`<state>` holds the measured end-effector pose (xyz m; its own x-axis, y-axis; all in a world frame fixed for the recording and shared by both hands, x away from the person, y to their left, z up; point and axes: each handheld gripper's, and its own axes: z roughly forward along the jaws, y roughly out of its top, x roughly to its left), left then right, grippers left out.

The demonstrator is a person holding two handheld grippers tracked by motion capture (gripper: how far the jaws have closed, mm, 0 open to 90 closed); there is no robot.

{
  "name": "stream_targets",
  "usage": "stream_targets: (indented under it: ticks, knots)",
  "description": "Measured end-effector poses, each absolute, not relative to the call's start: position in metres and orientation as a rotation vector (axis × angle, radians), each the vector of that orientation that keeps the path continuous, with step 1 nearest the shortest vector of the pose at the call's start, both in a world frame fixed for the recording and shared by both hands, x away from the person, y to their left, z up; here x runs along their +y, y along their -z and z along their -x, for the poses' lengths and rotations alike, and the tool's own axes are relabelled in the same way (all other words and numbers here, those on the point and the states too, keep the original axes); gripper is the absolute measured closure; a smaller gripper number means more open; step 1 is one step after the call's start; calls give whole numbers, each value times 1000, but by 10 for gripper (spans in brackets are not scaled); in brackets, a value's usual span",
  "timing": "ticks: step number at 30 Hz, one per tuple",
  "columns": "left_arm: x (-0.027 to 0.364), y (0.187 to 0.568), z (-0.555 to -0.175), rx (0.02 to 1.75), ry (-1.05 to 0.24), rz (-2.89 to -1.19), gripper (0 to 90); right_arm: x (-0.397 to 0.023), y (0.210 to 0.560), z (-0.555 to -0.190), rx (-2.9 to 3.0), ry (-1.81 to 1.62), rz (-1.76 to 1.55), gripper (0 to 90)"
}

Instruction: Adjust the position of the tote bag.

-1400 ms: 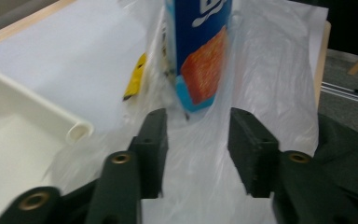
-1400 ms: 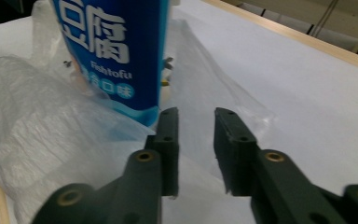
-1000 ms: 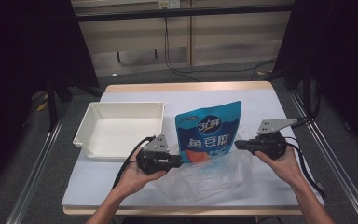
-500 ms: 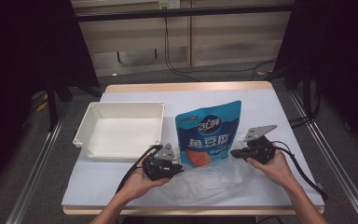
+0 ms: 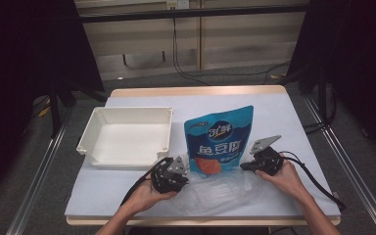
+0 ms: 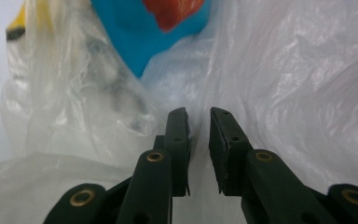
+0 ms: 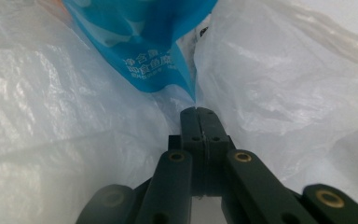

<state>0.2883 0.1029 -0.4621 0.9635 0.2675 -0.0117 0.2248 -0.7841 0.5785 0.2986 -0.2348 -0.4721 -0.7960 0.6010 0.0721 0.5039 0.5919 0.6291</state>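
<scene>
A blue snack pouch (image 5: pixel 220 139) lies flat mid-table, its lower end tucked into a clear plastic bag (image 5: pixel 215 193). At the bag's left edge, my left gripper (image 5: pixel 185 177) holds film in the narrow gap between its jaws. At the right edge, my right gripper (image 5: pixel 245 166) is shut tight on the film. In the left gripper view the gripper (image 6: pixel 199 116) faces crinkled bag film (image 6: pixel 298 93) with the pouch (image 6: pixel 140 32) behind it. In the right gripper view the closed gripper (image 7: pixel 199 112) pinches the bag (image 7: pixel 284 70) just below the pouch's corner (image 7: pixel 140 37).
A white rectangular tray (image 5: pixel 85 142) stands empty left of the pouch. The table (image 5: pixel 103 196) has a pale blue cover; its edges lie close on all sides. Cables trail from both grippers toward the front corners.
Both hands have sunk toward the table and come nearer the front edge, bringing the bag's edges down with them. The pouch has stayed in place.
</scene>
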Motion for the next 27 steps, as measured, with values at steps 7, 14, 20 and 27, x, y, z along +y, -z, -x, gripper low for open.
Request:
stream_targets:
  ticks: [7,14,20,27]
  knots:
    - [113,460,-284,321,-191,-2560,791,-250,470,-298,2613,-866,-942,900]
    - [126,461,-287,344,-200,-2563,817,-255,470,-296,2598,-850,-963,900]
    - [136,460,-283,349,-223,-2572,845,-256,468,-295,2569,-751,-922,900]
    - [146,458,-283,358,-241,-2601,855,-256,468,-295,2574,-741,-914,900]
